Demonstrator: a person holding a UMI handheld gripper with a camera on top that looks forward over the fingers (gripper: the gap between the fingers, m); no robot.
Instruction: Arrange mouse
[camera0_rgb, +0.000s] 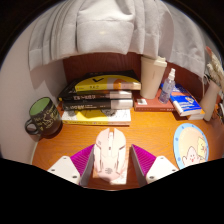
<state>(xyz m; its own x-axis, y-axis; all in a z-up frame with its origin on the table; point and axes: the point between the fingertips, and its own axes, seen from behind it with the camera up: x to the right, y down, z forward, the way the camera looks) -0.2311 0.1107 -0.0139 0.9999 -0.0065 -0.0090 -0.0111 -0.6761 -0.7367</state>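
Observation:
A white computer mouse (110, 152) with pinkish trim sits between my gripper's (111, 166) two fingers, close to the camera, over the wooden desk (150, 128). The magenta pads (82, 160) lie against both of its sides, so the gripper is shut on it. The mouse points away from me toward the books. Its underside and whether it touches the desk are hidden.
A stack of books (98, 100) lies at the back of the desk, with a dark mug (42, 113) to their left. On the right are a tall white container (152, 75), a small bottle (168, 84), a blue box (186, 104) and a round light-blue disc (190, 146). A white curtain (100, 30) hangs behind.

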